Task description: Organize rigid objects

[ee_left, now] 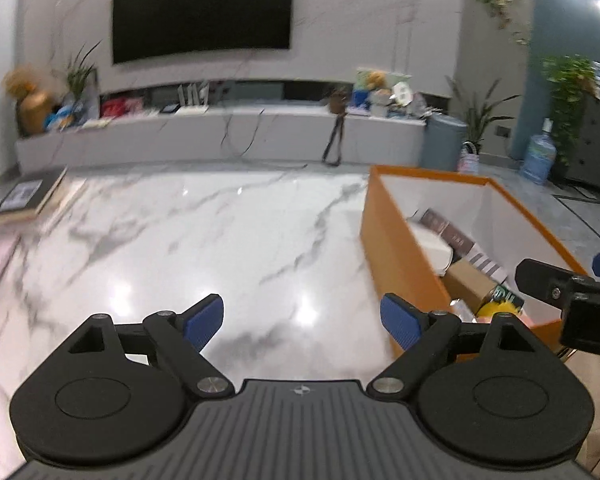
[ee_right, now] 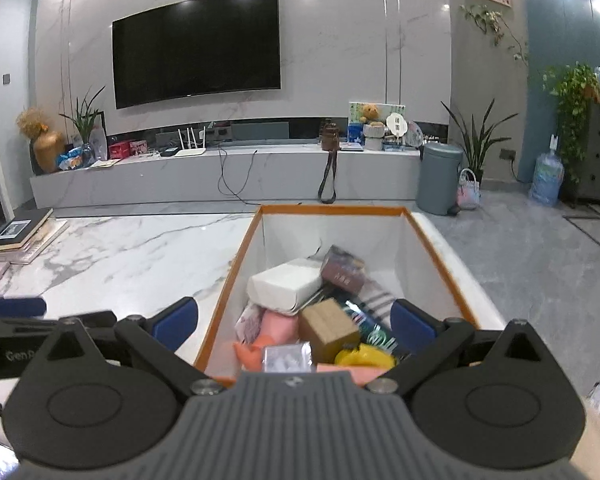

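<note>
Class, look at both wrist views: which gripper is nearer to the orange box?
Right. The right gripper hangs open over the orange box; the left gripper is open above the marble table, beside the box.

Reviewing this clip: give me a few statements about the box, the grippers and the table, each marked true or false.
1. The orange box holds several items, among them a white carton. True.
2. The right gripper is clamped on a brown cardboard box. False: its jaws stand open and empty above the box.
3. The left gripper is open over the bare marble table. True.
4. Books lie inside the orange box. False: they are stacked on the table's far left.
</note>
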A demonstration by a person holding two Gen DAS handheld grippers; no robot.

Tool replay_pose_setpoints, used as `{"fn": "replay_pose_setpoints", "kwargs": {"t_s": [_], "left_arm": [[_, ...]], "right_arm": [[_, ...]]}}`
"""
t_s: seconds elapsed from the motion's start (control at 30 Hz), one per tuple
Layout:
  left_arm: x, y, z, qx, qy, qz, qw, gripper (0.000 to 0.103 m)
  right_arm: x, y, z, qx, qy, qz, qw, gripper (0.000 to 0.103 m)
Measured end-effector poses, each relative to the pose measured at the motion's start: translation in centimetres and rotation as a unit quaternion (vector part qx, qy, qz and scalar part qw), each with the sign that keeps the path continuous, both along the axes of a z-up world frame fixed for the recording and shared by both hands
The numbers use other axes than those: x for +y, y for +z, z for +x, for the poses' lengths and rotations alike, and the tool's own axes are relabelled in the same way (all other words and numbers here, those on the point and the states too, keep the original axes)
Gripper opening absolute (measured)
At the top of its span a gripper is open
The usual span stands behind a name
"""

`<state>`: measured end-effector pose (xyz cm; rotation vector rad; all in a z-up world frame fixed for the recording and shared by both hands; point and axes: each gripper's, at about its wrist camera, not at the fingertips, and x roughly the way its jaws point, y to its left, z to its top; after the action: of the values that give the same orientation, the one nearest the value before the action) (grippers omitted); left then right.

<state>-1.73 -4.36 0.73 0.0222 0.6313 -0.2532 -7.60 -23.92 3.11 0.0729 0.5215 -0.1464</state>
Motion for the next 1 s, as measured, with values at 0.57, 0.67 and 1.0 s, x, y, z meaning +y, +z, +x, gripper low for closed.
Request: {"fn": "replay_pose_setpoints", "kwargs": {"t_s": [0.57, 0.67, 1.0], "left_arm": [[-1.2, -2.9, -0.3, 0.059, 0.012, 0.036, 0.9975, 0.103], [-1.0, -3.2, 0.0, 0.068, 0.016, 0.032, 0.9971, 0.103], [-1.1, -3.0, -0.4, 0.064, 0.017, 0.039, 0.9971, 0.103]], "right_arm": [[1.1, -3.1, 2.0, 0.056, -0.011, -0.042, 0.997, 0.101], [1.2, -3.2, 2.0, 0.055, -0.009, -0.043, 0.998, 0.101], [1.5, -3.2, 1.8, 0.051, -0.014, -0.047, 0.998, 0.101]]}}
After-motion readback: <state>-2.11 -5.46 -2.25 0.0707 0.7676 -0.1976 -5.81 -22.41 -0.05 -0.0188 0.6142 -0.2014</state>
